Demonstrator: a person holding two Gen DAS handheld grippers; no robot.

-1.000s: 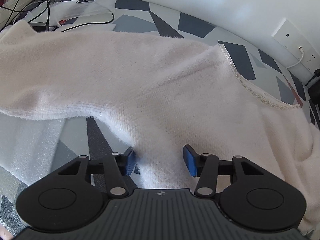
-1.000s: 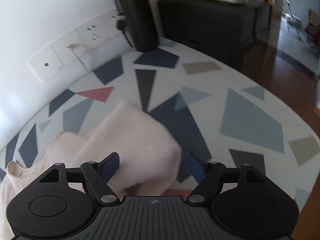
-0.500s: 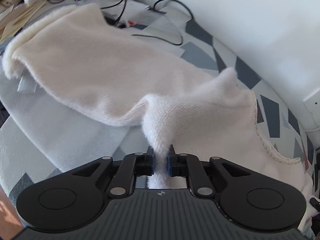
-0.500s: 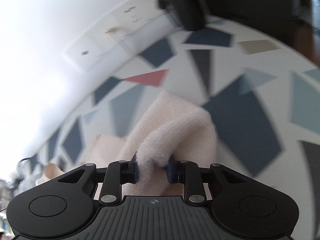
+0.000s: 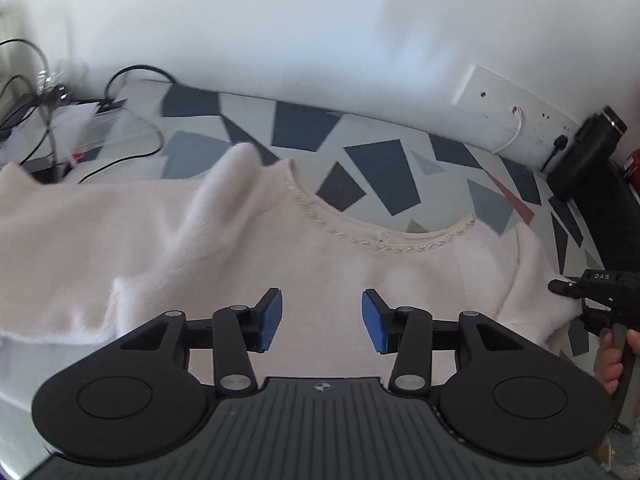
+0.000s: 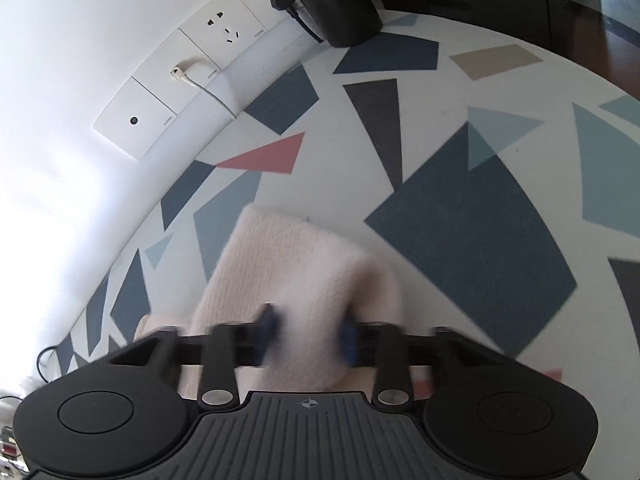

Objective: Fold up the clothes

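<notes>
Sweater (image 5: 328, 264), cream knit, spread on the patterned tabletop (image 5: 384, 168), neckline toward the wall edge. Left gripper (image 5: 322, 320): jaws apart, empty, above the body. Right gripper (image 6: 306, 334): blurred, jaws apart around the folded sleeve (image 6: 296, 276). Socket panel (image 6: 192, 80) on wall.

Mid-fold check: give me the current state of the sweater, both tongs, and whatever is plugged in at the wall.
Sweater: spread flat, neckline toward the wall, both sleeves pulled inward.
Left tongs: open, empty, above the sweater's chest.
Right tongs: blurred; apart, sleeve between them, grip unclear.
White cable: plugged into the wall plate.
Black plug: seated in the socket.
</notes>
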